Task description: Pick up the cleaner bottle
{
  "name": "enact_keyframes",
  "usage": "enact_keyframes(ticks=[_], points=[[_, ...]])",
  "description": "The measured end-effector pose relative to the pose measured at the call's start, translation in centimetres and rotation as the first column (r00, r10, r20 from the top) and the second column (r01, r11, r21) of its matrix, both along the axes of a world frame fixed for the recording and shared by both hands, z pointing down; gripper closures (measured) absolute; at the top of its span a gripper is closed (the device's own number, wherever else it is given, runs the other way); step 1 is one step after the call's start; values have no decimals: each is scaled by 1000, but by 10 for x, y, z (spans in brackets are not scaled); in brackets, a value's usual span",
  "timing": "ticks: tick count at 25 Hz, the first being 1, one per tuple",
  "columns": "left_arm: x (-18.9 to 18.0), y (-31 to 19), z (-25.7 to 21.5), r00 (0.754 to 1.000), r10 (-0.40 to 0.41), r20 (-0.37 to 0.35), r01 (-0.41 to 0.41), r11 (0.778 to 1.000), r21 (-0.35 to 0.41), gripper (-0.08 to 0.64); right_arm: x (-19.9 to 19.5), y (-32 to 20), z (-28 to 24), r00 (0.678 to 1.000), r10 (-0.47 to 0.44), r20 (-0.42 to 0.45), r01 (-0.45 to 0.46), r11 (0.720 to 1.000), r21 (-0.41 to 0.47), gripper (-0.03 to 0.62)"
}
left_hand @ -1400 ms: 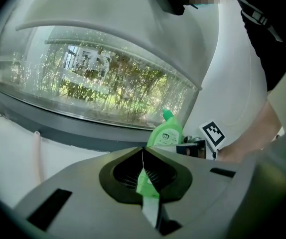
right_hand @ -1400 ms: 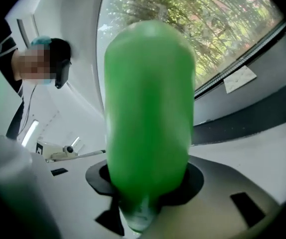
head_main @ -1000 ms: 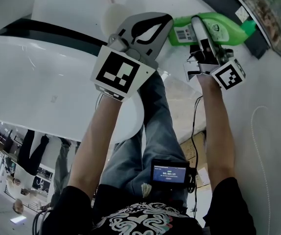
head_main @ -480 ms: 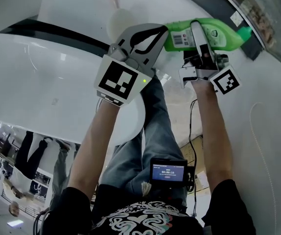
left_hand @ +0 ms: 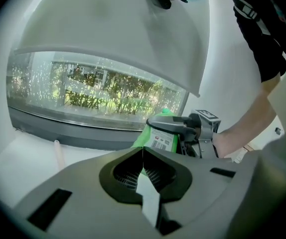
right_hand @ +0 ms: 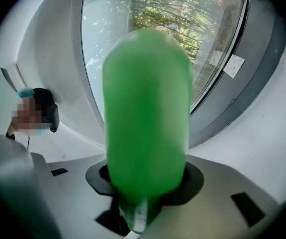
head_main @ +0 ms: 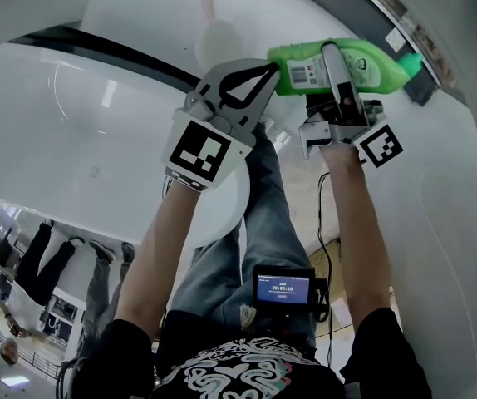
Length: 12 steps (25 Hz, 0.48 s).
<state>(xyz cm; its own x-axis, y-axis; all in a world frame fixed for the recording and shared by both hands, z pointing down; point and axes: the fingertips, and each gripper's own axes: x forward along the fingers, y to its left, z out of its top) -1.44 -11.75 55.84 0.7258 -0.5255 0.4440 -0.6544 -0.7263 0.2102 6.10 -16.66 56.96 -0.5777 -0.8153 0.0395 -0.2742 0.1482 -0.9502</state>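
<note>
- Lifted within the last second, the cleaner bottle (head_main: 376, 66) sits higher in the head view than before and no longer lies on the white ledge (right_hand: 262, 148) below the window (right_hand: 183, 29). I judge the pick-up to be essentially made.
- On the side away from the window, the left gripper (head_main: 270, 65) has drifted up alongside. Its own view shows the jaws pressed together along one thin seam with nothing between them, so it is empty and takes no part in the hold.
- Between that gripper and the window, the bottle hangs roughly level in the head view, barcode label toward the left gripper and cap end toward the window.
- The right gripper (head_main: 335, 71) is clamped across the bottle's body. Its own view shows the green body filling the gap between the jaws and rising in front of the window glass.
- Only the left gripper view shows the lift from the side: the label, the right gripper wrapped around it, and the person's forearm behind.
- Only the right gripper view shows how deeply the bottle is seated, well down into the jaws' notch. That suggests a secure hold, though the smooth plastic could still turn if swung.
</note>
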Motion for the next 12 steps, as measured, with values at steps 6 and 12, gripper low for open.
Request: enact_keyframes(ticks=[6, 12], points=[[0, 0, -4, 1000, -16, -3, 16, 1000, 17, 543, 1, 2, 1, 999, 24, 41, -23, 999, -29, 388], [2, 5, 5, 1000, 1, 9, -1, 1000, 4, 543, 2, 1, 9, 999, 15, 43, -14, 999, -35, 388]])
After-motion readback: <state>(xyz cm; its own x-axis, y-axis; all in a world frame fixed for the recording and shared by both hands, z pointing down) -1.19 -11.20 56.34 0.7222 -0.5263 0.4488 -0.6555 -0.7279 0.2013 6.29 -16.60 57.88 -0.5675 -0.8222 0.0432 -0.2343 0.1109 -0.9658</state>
